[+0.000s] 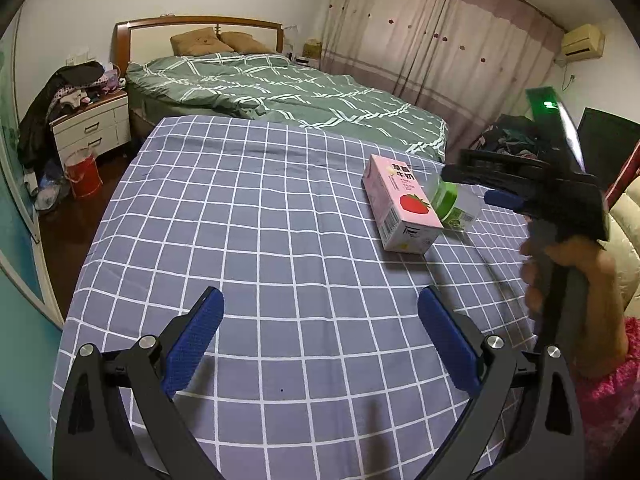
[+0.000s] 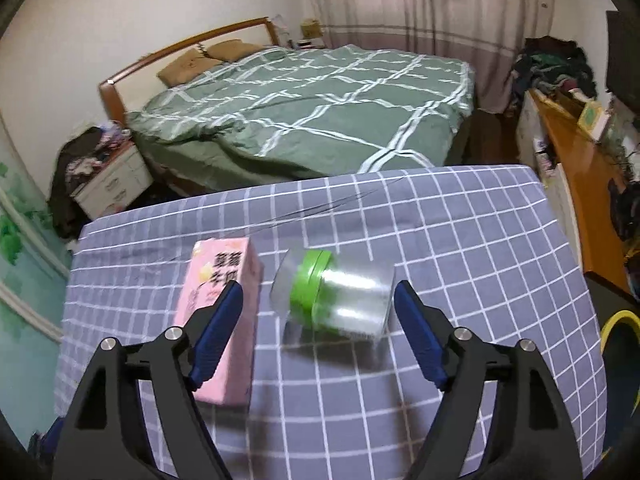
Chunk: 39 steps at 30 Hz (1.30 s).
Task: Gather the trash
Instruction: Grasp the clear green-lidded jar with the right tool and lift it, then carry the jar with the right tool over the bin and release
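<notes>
A pink strawberry milk carton lies flat on the blue-grey checked tablecloth. Right beside it a clear plastic jar with a green lid lies on its side. My right gripper is open and straddles the jar; its pads stand clear of the jar's sides, and its left finger overlaps the carton in the picture. My left gripper is open over bare cloth, well short of both objects, with nothing between its fingers.
A bed with a green duvet stands beyond the table. A white nightstand and a red bucket sit at the far left. A wooden desk and a yellow-rimmed dark container are to the right. A hand holds the right gripper.
</notes>
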Available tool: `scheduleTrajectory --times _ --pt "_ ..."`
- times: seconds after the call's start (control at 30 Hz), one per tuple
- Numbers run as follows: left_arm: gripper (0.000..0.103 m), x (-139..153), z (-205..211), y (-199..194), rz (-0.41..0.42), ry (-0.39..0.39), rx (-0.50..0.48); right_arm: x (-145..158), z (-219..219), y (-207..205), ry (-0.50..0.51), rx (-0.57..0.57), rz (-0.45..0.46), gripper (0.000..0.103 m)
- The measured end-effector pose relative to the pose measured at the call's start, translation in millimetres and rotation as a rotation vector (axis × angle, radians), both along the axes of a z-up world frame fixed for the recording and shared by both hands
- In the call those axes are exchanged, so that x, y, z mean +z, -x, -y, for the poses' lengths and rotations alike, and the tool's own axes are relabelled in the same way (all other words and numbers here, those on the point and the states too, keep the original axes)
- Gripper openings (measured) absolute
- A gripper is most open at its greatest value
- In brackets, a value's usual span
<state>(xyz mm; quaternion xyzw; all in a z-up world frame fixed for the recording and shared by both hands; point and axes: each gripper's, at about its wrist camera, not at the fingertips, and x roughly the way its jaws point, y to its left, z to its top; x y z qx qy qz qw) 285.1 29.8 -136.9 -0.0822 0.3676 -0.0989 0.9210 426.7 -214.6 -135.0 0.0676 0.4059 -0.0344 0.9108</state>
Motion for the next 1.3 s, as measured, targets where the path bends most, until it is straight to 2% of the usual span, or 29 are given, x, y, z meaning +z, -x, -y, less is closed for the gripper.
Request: scheduleTrajectory --times 0.23,0.33,0.4,0.6,0.87,1.0,1.13,1.3 --pt "0.096 1.6 1.0 0.1 -0.001 0.009 -0.004 -20.9 -7.7 -15.7 0.068 -0.044 -0.023 0.079" --pt "0.096 2.4 2.5 0.6 0.001 0.005 -0.005 -26.9 -4.8 -16.9 0.062 -0.055 -0.014 0.077" --pt "0.096 2.2 2.6 0.9 0.001 0.003 -0.003 -29.0 -1.8 -16.1 0.062 -0.055 -0.003 0.071" --pt "0.096 0.7 3.4 -0.3 -0.003 -0.005 0.000 -23.7 13.6 0.7 0.019 -0.024 0.003 0.071" --pt "0.096 -1.2 5.8 -0.9 -0.007 -0.019 -0.001 5.7 57.9 63.6 -0.001 0.033 0.050 0.071" --pt "0.096 -1.1 6.5 -0.3 -0.004 -0.020 -0.003 19.7 94.7 108.8 0.014 0.007 0.093 0.071" --pt "0.096 0.3 8.9 1.6 0.005 -0.011 -0.014 24.3 144.4 149.8 0.008 -0.078 0.114 0.071" --pt "0.096 2.9 11.1 5.9 0.024 -0.011 -0.027 15.0 210.2 185.9 0.017 -0.220 0.102 0.071"
